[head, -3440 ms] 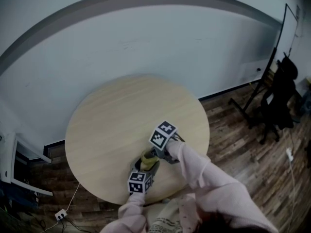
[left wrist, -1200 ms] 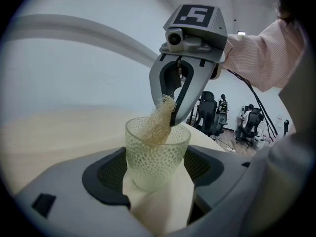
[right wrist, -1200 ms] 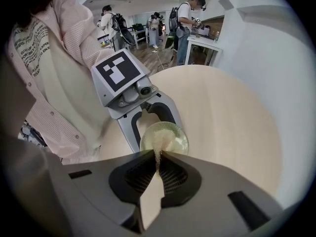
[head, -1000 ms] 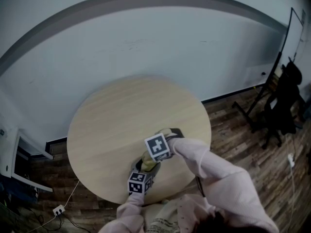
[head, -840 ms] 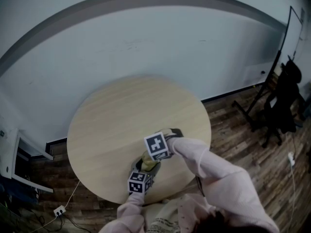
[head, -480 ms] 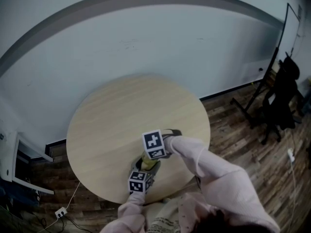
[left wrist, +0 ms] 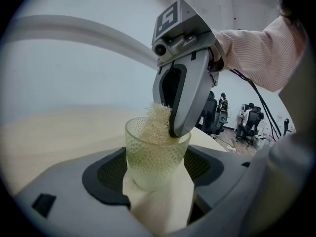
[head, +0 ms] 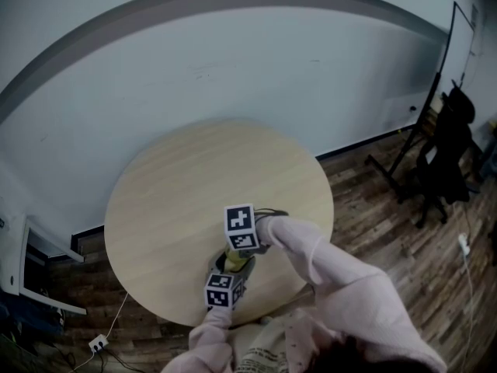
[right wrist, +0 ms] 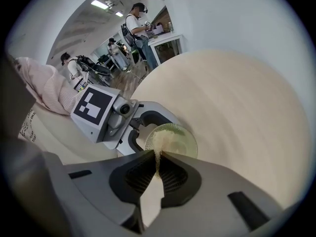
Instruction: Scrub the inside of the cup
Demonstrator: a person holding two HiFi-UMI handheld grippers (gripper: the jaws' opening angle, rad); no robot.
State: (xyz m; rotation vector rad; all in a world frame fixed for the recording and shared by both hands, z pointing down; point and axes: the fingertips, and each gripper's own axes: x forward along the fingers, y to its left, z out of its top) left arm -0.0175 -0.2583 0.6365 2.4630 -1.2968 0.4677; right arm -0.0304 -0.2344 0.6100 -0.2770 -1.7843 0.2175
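Observation:
A green, dimple-textured glass cup point(left wrist: 157, 154) stands upright between the jaws of my left gripper point(left wrist: 158, 179), which is shut on its lower wall. From above, my right gripper point(left wrist: 174, 127) leans over the cup's rim, shut on a pale mesh scrubber point(left wrist: 155, 121) that dips into the cup. In the right gripper view the scrubber point(right wrist: 161, 143) lies inside the cup point(right wrist: 183, 141) just past my right gripper point(right wrist: 159, 155). In the head view both marker cubes meet over the cup point(head: 234, 262) near the table's front edge.
The round pale wooden table point(head: 194, 181) carries nothing else. A light wall runs behind it. A dark chair point(head: 444, 158) and stand are on the wooden floor at the right. Several people point(right wrist: 137, 21) are by desks farther back.
My right gripper has swung left and toward me, ending right over the cup with the scrubber inside. The left gripper and cup have stayed put.

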